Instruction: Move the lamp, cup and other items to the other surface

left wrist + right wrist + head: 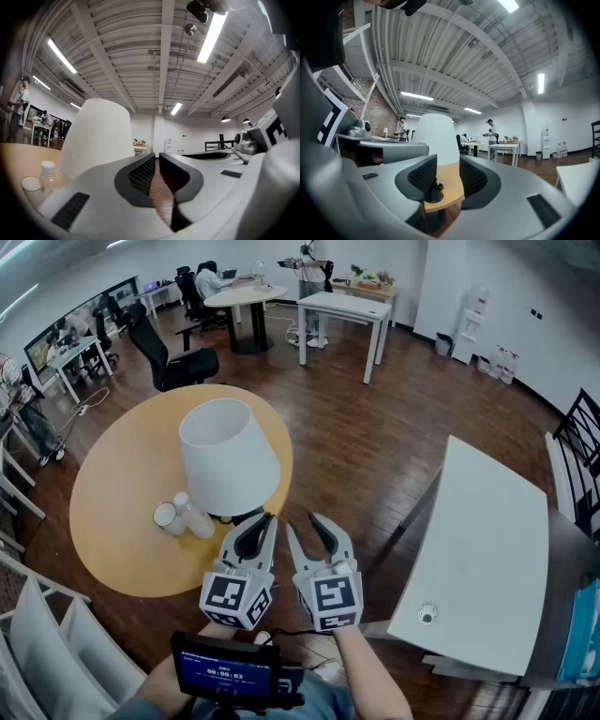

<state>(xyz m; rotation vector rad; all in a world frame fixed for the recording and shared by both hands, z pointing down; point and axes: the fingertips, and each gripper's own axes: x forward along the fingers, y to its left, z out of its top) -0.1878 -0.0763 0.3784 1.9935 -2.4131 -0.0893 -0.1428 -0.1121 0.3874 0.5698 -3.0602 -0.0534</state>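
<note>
A white lamp (228,457) stands on the round wooden table (122,474), its dark base at the near edge. Left of the base sit a small white cup (166,516) and a little clear bottle (194,517). My left gripper (266,519) hovers just in front of the lamp base, its jaws all but together with nothing in them. My right gripper (302,523) is beside it, open and empty, off the table's edge. In the left gripper view the lamp (96,136), cup (31,184) and bottle (48,171) lie left of the gripper (157,161). In the right gripper view the lamp (436,136) stands ahead of the gripper (448,164).
A white rectangular table (487,549) stands to the right across a strip of wooden floor, with a small round object (427,613) near its front. A black office chair (178,362) is behind the round table. More tables and people are far back. A black rack (581,446) is at the right.
</note>
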